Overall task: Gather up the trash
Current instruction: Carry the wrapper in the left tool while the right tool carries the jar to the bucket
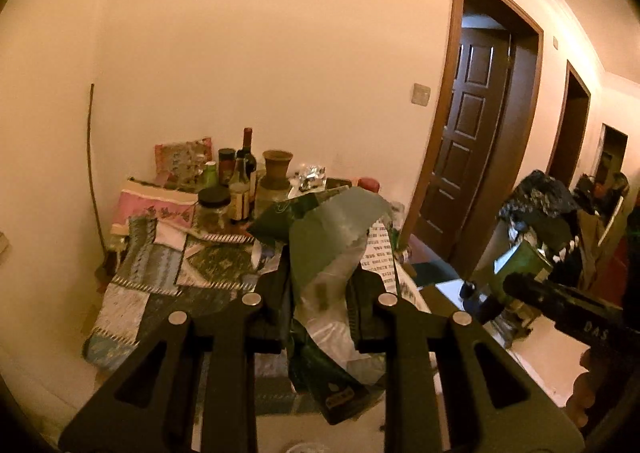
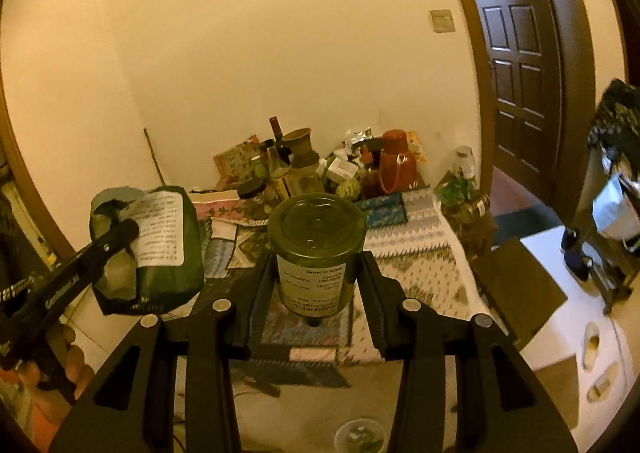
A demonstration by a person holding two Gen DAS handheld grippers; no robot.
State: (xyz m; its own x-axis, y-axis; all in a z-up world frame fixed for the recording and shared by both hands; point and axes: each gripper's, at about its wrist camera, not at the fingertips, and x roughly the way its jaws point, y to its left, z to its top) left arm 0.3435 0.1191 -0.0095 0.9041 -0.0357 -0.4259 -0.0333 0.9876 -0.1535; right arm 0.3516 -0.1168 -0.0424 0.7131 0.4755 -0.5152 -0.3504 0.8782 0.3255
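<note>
Left gripper (image 1: 320, 293): fingers clamped on a crumpled green bag (image 1: 320, 253), held above the surface (image 1: 132, 293). Right gripper (image 2: 318, 273): fingers clamped on an inverted green jar (image 2: 316, 249). Beyond, bottles (image 2: 280, 157) and a red flask (image 2: 396, 165) stand against the wall.

We read "MADE IN JAPAN" upside down on the jar label (image 2: 316, 277), "DAS" on the other gripper's body (image 1: 596, 327), other print illegible

Glossy green plastic bag (image 1: 320, 253); smooth clear plastic jar (image 2: 316, 253) with paper label; patterned cloth tablecloth (image 2: 416, 253).
</note>
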